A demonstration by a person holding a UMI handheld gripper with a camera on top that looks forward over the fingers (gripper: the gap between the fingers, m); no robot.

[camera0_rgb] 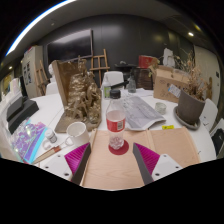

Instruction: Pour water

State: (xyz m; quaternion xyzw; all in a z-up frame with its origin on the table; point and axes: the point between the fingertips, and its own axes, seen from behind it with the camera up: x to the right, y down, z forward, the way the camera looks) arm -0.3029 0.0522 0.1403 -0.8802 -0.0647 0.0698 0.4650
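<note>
Water bottle (117, 124) upright on the bench (180, 145), just ahead of the claw (112, 160), fingers apart. Likely light, smooth, squeezable plastic; grip mid-body.

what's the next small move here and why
Probably ease the tool forward toward the bottle. Its fingers are open, and the bottle with the red label stands upright just ahead of them, not yet between them, so there is nothing to close on.

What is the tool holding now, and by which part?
Nothing. The tool is open; the water bottle stands on its own on the table, just ahead of the fingers.
</note>
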